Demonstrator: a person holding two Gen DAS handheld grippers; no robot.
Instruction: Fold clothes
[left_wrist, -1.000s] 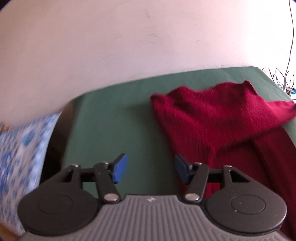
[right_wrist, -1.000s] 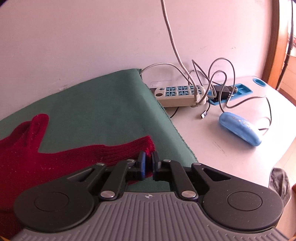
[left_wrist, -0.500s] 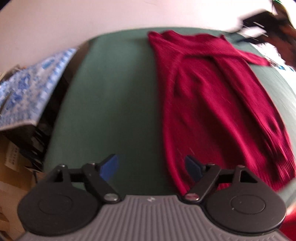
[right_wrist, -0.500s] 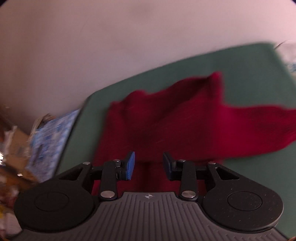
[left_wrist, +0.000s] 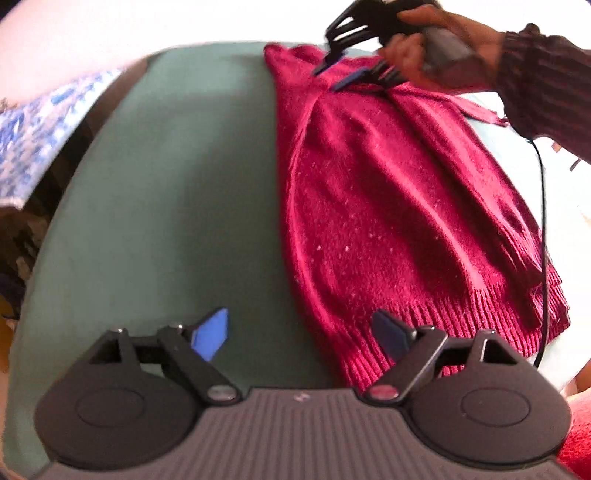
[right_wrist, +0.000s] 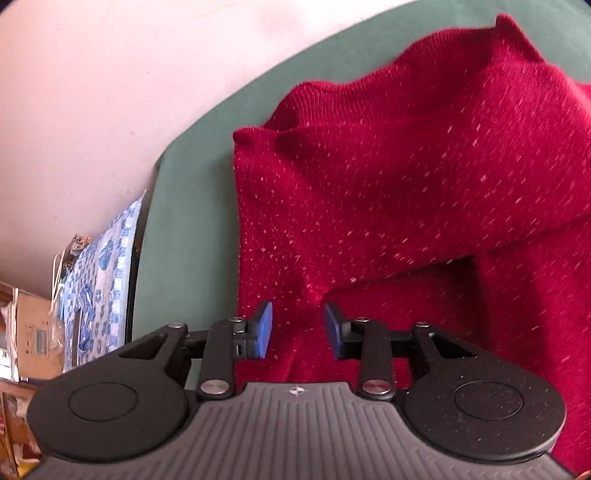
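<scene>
A dark red knitted sweater (left_wrist: 388, 192) lies lengthwise on the green-covered table (left_wrist: 166, 192), one sleeve folded across its body. My left gripper (left_wrist: 301, 336) is open at the near ribbed hem (left_wrist: 436, 317); its right finger is over the hem's left corner and its left finger is over bare green cloth. At the far end a hand holds my right gripper (left_wrist: 338, 72) over the sweater's shoulder. In the right wrist view my right gripper (right_wrist: 298, 330) hovers above the sweater (right_wrist: 406, 192) near the folded sleeve's edge. Its jaws are closing, with the pads apart and not pressing on the fabric.
A blue-and-white patterned cloth (left_wrist: 33, 140) lies past the table's left edge, with a cardboard box (right_wrist: 33, 332) beyond it. A black cable (left_wrist: 543, 221) hangs across the sweater's right side. A person's sleeved arm (left_wrist: 546, 85) reaches in from the top right. A pale wall (right_wrist: 110, 92) stands behind.
My right gripper let go of the sleeve cuff, opened and swung left to the sweater's shoulder. My left gripper pulled back to the near hem and its jaws widened.
</scene>
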